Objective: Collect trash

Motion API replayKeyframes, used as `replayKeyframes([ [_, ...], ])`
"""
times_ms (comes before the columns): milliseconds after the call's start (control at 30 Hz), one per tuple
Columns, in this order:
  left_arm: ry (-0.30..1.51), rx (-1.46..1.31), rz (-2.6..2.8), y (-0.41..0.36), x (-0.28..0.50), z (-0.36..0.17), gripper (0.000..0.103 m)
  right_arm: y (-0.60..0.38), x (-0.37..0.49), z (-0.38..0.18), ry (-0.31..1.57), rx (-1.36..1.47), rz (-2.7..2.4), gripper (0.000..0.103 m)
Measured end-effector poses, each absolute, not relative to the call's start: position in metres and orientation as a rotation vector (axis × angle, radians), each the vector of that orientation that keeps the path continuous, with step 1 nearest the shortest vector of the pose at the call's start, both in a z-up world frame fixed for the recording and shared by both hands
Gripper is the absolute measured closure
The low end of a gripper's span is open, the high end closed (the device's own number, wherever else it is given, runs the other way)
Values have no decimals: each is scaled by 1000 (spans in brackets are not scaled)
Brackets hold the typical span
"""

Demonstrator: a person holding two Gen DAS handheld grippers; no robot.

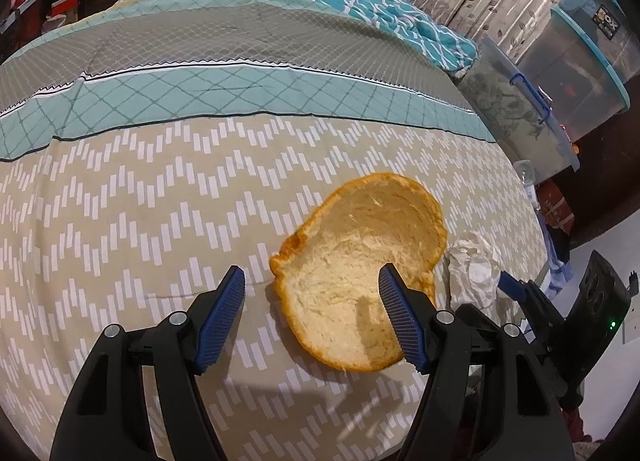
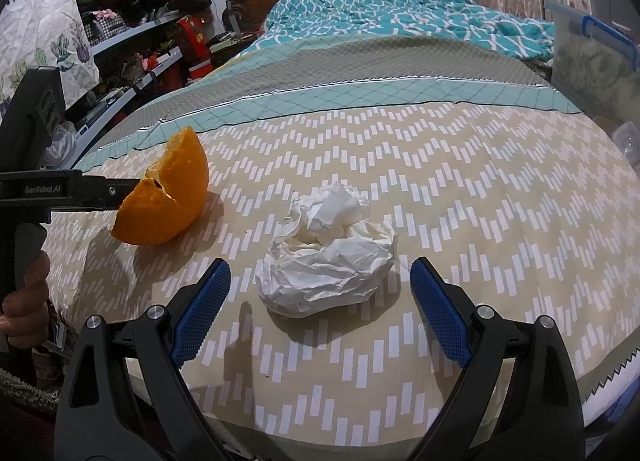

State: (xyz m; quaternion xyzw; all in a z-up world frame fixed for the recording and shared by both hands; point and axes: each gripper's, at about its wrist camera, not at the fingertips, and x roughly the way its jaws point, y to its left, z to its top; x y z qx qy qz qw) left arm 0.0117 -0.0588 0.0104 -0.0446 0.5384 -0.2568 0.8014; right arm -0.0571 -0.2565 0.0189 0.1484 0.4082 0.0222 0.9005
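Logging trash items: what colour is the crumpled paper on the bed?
White; the crumpled paper shows best in the right wrist view.

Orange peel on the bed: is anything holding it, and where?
Nothing holds the curved orange peel. The left gripper is open, one finger over its hollow, the other clear of its rim.

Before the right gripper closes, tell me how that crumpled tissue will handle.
The crumpled tissue is probably very light and soft: its loose folds should crush between the right gripper pads. It likely won't roll on the bedsheet, though a loose flap may trail.

Peel [image 2: 168,197] left of tissue [image 2: 326,251], both on bed [image 2: 480,189]
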Motion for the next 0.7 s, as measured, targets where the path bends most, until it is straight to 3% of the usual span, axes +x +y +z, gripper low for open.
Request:
replayKeyframes([
  [133, 1162, -110, -549, -57, 17, 8, 40, -260, -56, 15, 846, 313, 49, 12],
  [233, 1173, -100, -562, -60, 18, 5, 54, -260, -55, 14, 841, 307, 57, 12],
  [300, 1165, -76, -567, -64, 16, 4, 70, -259, -55, 14, 838, 293, 59, 14],
  [400, 1167, -50, -578, -70, 15, 1, 85, -254, -54, 14, 834, 245, 48, 42],
  [533, 1157, -49, -616, -84, 12, 4, 91, -259, -56, 18, 805, 256, 33, 49],
  [700, 1149, -55, -686, -113, 15, 16, 96, -279, -57, 15, 790, 317, -1, 50],
])
